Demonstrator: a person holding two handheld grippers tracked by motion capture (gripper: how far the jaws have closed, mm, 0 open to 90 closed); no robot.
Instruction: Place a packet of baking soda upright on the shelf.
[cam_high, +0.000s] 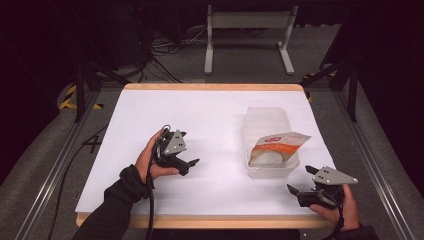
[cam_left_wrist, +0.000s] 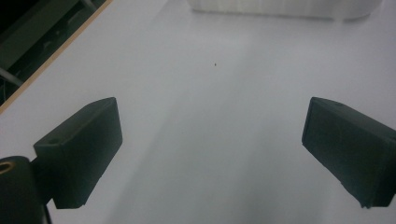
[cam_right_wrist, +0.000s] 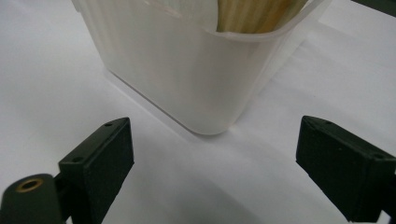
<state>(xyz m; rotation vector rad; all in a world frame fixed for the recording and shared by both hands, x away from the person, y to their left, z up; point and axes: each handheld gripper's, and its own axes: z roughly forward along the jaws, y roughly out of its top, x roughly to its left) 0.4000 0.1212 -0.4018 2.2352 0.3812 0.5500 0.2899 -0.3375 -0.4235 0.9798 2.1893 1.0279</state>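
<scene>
A clear plastic tub (cam_high: 265, 116) stands on the right half of the white table (cam_high: 200, 120). An orange and white packet (cam_high: 278, 144) lies in it, sticking out over the near rim. My left gripper (cam_high: 188, 148) hovers left of the tub, open, with nothing between its jaws (cam_left_wrist: 212, 156). My right gripper (cam_high: 302, 179) is near the front right corner, open, its jaws pointing at the tub's near corner (cam_right_wrist: 205, 84) a short way off. The packet's edge (cam_right_wrist: 252, 14) shows above the rim in the right gripper view.
The table has a wooden edge (cam_high: 210, 86). Beyond it stand a white metal frame (cam_high: 247, 30) and loose cables (cam_high: 160, 55) on the floor. Aluminium rails (cam_high: 55, 165) run along both sides. The tub's base (cam_left_wrist: 280, 7) shows at the top of the left gripper view.
</scene>
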